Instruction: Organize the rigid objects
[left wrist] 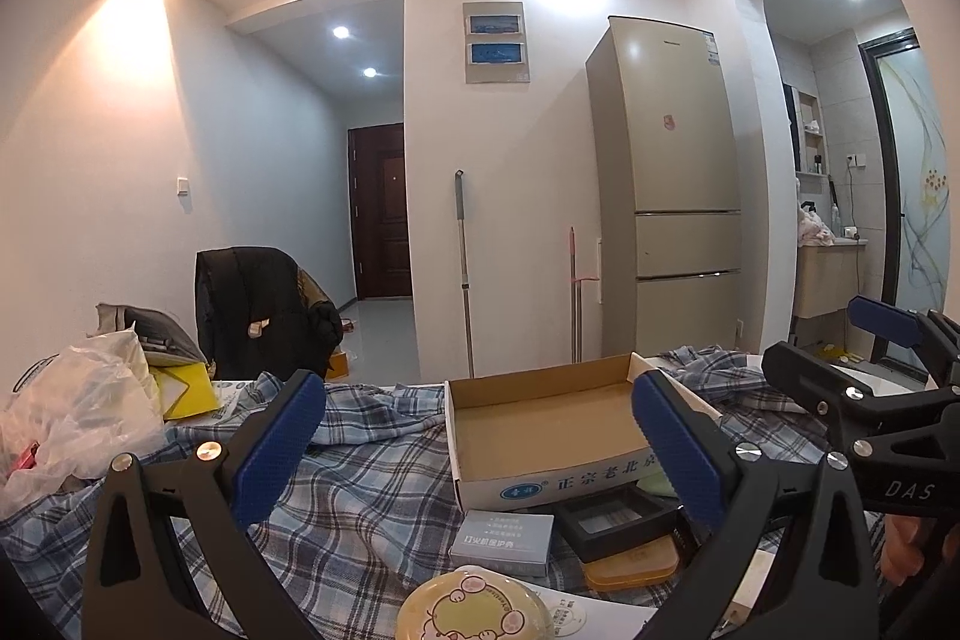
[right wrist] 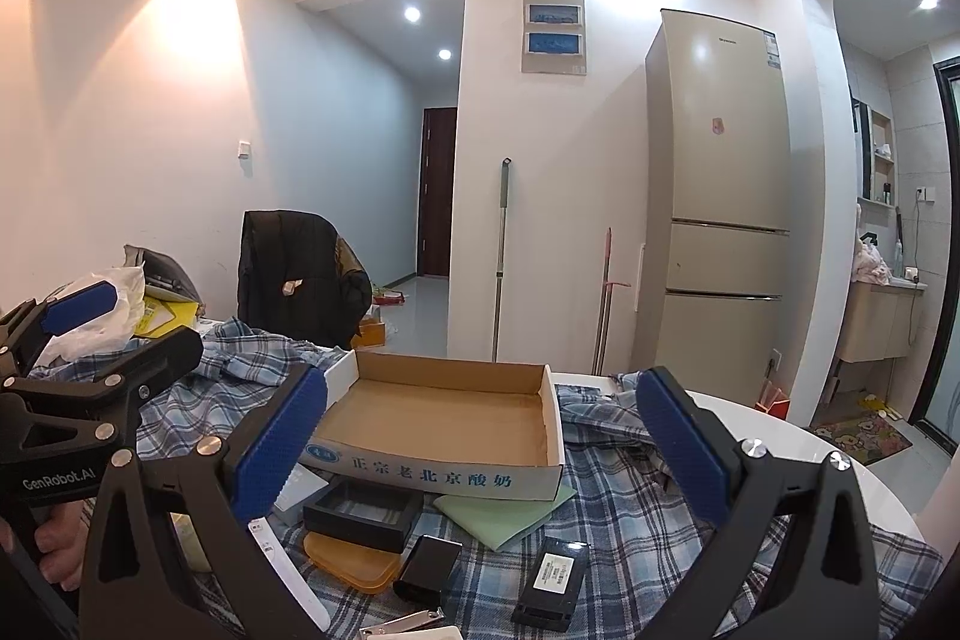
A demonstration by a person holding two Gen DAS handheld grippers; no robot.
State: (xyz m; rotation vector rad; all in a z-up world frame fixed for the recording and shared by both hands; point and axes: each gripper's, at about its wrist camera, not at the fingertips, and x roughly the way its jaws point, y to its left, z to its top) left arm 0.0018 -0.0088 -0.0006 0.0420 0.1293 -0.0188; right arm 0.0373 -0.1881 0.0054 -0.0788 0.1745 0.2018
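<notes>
An empty cardboard box (left wrist: 540, 418) (right wrist: 444, 415) with blue print sits on a plaid cloth. In front of it lie a grey card box (left wrist: 503, 541), a black frame box (left wrist: 615, 520) (right wrist: 363, 514) on an orange lid (left wrist: 630, 571) (right wrist: 351, 562), a round yellow tin (left wrist: 474, 610), a green sheet (right wrist: 498, 517), two black blocks (right wrist: 427, 568) (right wrist: 552, 583) and nail clippers (right wrist: 402, 625). My left gripper (left wrist: 480, 436) is open and empty above these items. My right gripper (right wrist: 480, 436) is open and empty, and shows at the right in the left wrist view (left wrist: 840, 364).
A white plastic bag (left wrist: 78, 418), yellow packet (left wrist: 183, 388) and a chair with a dark jacket (left wrist: 258, 310) stand at the left. A fridge (left wrist: 672, 196), mop (left wrist: 463, 274) and broom stand by the wall. The round white table's edge (right wrist: 798, 445) shows at the right.
</notes>
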